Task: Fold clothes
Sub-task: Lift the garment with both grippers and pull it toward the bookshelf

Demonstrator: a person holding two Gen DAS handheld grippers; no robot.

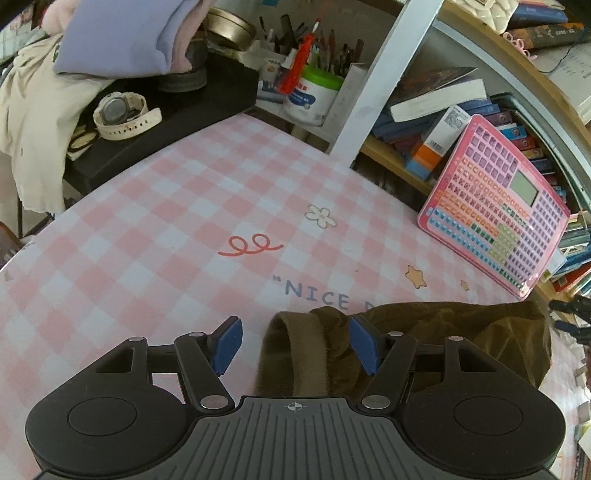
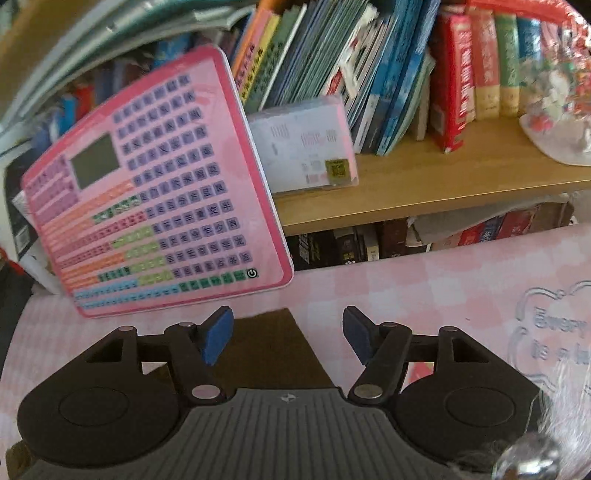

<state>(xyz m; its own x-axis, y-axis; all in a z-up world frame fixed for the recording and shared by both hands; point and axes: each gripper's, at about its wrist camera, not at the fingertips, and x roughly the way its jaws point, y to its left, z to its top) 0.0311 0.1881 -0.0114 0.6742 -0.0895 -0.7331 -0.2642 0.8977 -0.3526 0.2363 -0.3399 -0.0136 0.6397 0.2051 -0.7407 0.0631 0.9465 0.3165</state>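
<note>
A dark brown garment (image 1: 443, 339) lies folded on the pink checked tablecloth (image 1: 166, 229), near the front right in the left wrist view. My left gripper (image 1: 295, 343) is open just above its left end, where a ribbed cuff (image 1: 295, 354) sits between the blue pads. In the right wrist view a corner of the same brown garment (image 2: 269, 350) lies under my right gripper (image 2: 288, 336), which is open and holds nothing.
A pink toy keyboard tablet (image 1: 498, 214) leans against the bookshelf (image 2: 424, 188) at the table's far edge. A black box (image 1: 166, 110) with a white watch (image 1: 122, 114), a pen cup (image 1: 314, 92) and piled clothes (image 1: 110, 33) stand at the back left.
</note>
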